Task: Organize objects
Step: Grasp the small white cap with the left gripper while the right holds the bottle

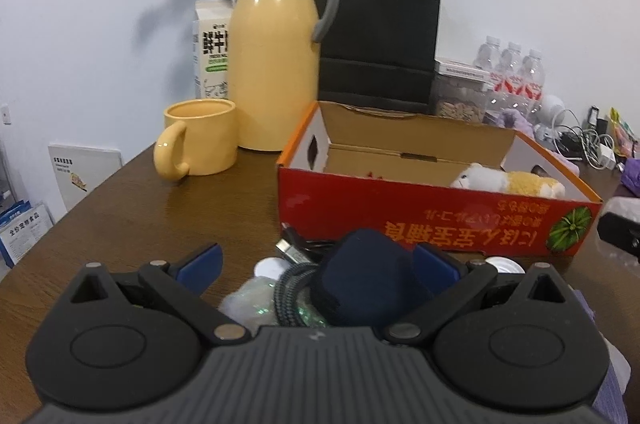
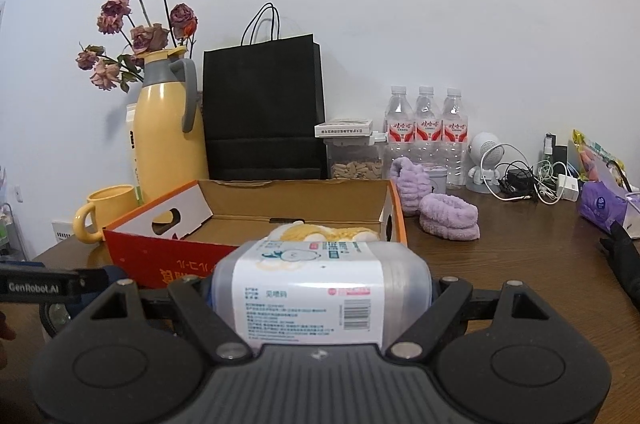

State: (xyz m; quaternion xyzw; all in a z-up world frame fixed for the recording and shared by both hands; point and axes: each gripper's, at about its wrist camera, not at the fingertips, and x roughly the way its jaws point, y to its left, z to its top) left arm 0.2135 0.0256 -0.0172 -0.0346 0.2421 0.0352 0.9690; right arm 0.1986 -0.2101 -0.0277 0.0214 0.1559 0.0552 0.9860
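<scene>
The right gripper (image 2: 322,288) is clamped on a labelled pack (image 2: 320,288), long axis crosswise, just before the red box's (image 2: 176,256) near wall; the left gripper (image 1: 316,264) stands apart.

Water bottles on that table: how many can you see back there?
3. The water bottles stand in a row against the wall, right of the black bag: left, middle, right. More could be hidden behind them.
</scene>
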